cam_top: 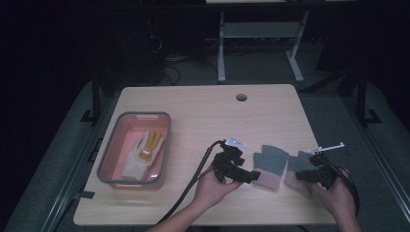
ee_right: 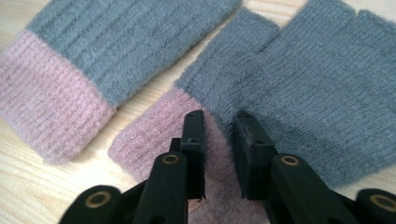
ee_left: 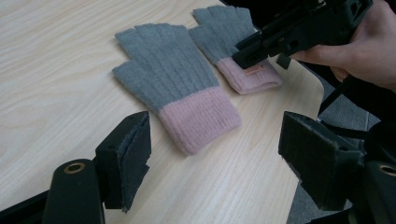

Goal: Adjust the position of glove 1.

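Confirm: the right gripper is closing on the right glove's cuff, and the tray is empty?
Not quite. The tray holds a white and yellow glove, as the high view shows. The rest stands: the right gripper pinches the right glove at its pink cuff.

Your high view is dim: the bench (cam_top: pixel 208 116) sits lit from above while everything from 9 through 3 o'clock falls black. Your gripper views are brighter, with soft shadows and jaws blurred at 6 o'clock.

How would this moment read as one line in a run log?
left gripper: open, empty | right gripper: pinching right glove cuff | left glove: flat on table
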{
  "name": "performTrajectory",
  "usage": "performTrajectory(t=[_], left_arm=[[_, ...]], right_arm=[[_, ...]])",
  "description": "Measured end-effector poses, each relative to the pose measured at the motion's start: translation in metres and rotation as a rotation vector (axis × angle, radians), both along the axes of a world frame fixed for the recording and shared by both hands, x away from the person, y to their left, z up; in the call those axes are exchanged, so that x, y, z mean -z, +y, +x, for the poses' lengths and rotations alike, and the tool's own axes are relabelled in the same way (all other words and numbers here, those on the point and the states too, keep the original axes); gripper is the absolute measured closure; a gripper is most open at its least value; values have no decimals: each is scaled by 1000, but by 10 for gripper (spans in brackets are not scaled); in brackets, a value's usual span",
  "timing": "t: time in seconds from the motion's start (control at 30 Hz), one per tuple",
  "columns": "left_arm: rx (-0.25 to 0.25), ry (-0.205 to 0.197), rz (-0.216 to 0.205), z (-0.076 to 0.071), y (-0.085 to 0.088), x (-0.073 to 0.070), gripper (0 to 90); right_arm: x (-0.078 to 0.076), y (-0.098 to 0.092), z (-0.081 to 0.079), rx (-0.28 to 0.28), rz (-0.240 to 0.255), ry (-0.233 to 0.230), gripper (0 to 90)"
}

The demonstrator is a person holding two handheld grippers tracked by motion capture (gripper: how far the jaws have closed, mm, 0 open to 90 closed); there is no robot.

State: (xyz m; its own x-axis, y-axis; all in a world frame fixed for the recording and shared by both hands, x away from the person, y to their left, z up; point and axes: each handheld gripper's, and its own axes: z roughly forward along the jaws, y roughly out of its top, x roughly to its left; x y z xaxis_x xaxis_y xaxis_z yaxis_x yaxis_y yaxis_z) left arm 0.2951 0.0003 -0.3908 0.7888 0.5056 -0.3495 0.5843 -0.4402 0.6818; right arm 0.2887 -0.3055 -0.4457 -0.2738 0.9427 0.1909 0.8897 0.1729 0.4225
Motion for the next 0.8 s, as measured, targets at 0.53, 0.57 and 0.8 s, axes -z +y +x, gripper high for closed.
performTrajectory(t=[0.53,0.57,0.8], left_arm=[[-21,-5,2,4,3,0,255],[-25,-9,3,4,4,0,255],[-49,-17,-1,7,12,-4,255]], right_arm=[[-4,-2,-6,34,29,-49,819],[-5,-1,-6,33,30,-52,820],[-20,-1,-13,35,35,-93,819]])
